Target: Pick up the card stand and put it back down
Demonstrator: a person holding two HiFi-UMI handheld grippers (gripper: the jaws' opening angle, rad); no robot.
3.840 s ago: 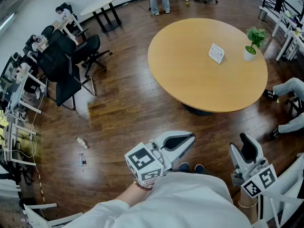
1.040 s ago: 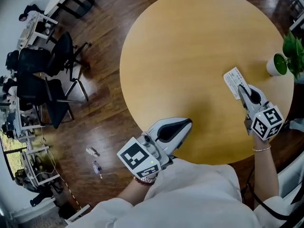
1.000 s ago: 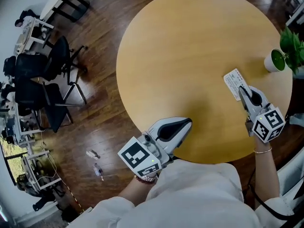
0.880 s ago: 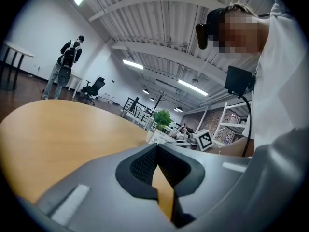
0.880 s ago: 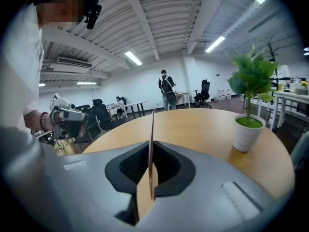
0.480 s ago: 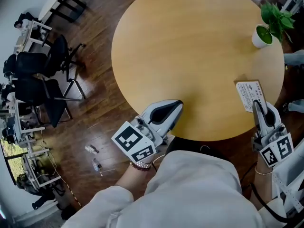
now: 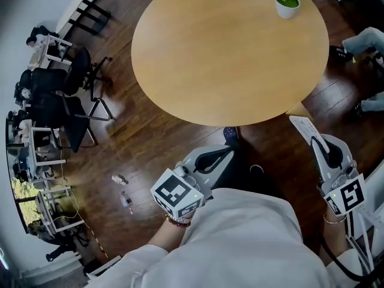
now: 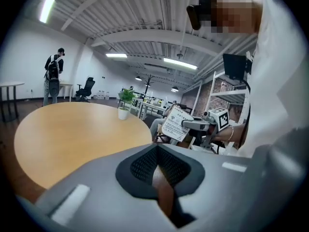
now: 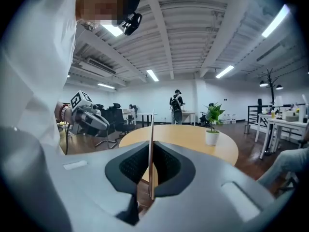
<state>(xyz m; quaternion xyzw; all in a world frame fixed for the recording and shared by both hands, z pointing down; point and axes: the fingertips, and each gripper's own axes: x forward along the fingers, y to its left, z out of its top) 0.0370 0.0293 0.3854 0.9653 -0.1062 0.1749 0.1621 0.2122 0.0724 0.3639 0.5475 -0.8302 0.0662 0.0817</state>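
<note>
The card stand (image 7: 304, 128), a white printed card, is clamped in my right gripper (image 7: 316, 139), which is shut on it. It hangs over the dark wood floor, off the near right edge of the round wooden table (image 7: 222, 53). In the right gripper view the card stand (image 9: 151, 144) shows edge-on, upright between the pads. In the left gripper view the card stand (image 8: 175, 123) is held out from the right gripper (image 8: 194, 124) beside the table (image 8: 72, 129). My left gripper (image 7: 230, 151) is shut on nothing, low by my body, short of the table's edge.
A potted plant (image 7: 287, 0) stands on the table's far side. Office chairs (image 7: 69, 104) and desks line the left. Small items (image 7: 120, 180) lie on the floor. A seated person's legs (image 7: 366, 41) are at the right. A person (image 9: 176, 104) stands far back.
My right gripper has lifted the card stand off the table and drawn it back over the floor. The table has slid away up the view. The left gripper stayed shut.
</note>
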